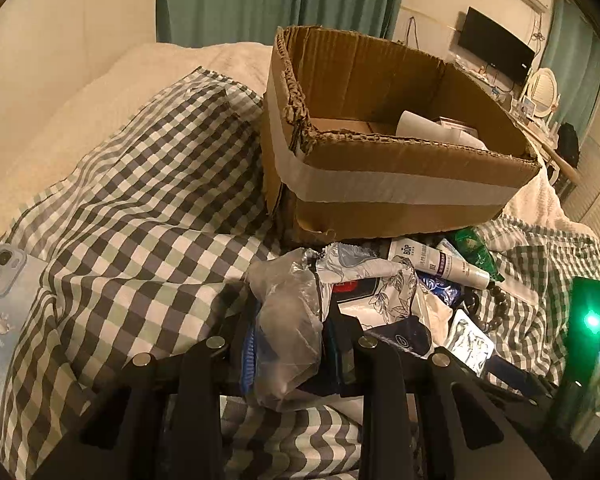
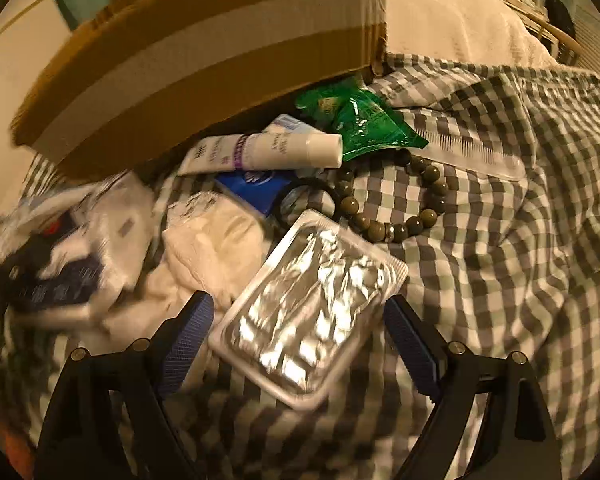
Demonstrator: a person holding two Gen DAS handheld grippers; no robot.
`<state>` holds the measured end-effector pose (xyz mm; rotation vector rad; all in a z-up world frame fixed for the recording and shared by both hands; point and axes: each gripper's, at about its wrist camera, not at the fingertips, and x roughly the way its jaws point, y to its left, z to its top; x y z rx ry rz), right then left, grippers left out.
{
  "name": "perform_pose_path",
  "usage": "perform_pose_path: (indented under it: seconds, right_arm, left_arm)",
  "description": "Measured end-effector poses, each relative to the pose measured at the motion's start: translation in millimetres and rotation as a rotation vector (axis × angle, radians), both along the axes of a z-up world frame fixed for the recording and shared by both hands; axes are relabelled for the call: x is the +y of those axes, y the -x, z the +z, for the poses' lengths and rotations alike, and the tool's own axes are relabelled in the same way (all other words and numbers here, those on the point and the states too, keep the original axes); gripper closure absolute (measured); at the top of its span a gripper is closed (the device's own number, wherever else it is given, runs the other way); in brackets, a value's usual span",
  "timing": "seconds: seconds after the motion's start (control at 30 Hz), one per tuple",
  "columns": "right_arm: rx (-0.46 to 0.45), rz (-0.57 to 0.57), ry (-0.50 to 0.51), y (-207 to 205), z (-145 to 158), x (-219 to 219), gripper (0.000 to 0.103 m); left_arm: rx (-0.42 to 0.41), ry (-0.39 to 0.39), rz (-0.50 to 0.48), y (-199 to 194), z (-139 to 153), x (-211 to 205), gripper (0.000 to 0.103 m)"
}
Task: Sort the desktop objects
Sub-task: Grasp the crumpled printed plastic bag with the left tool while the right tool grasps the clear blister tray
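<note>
Gripping a crumpled plastic bag (image 1: pixel 286 320) in our left gripper (image 1: pixel 288 344), we should lift it over the box (image 1: pixel 380 200) rim; our right gripper (image 2: pixel 300 336) straddles the foil pack (image 2: pixel 308 312), jaws spread.

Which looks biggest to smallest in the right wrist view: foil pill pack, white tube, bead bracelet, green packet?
1. Foil pill pack, though it lies nearest the camera, which inflates it.
2. White tube.
3. Bead bracelet and green packet: too close in apparent size to rank; the packet is partly hidden.
</note>
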<state>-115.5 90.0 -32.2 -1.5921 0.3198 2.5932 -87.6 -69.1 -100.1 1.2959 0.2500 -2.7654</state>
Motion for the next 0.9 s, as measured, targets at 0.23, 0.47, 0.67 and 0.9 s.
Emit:
perform_pose_path:
  seconds: [0.23,0.47,0.67,0.9]
  right_arm:
    - [-0.004,0.047,-0.027,-11,-9,1,0.037]
    - [0.039,0.090,-0.017,-33,5,11,0.048]
    - [0.072,0.103,0.015,-45,20,24,0.084]
    - [0.091,0.122,0.042,-58,27,30,0.087]
  left_arm:
    - [0.015,0.021,-0.018,-2,2,6,0.075]
    - [0.036,0.033,-0.039,-8,4,11,0.075]
    - [0.046,0.036,-0.046,-11,6,14,0.075]
    - [0.059,0.037,-0.054,-13,7,15,0.075]
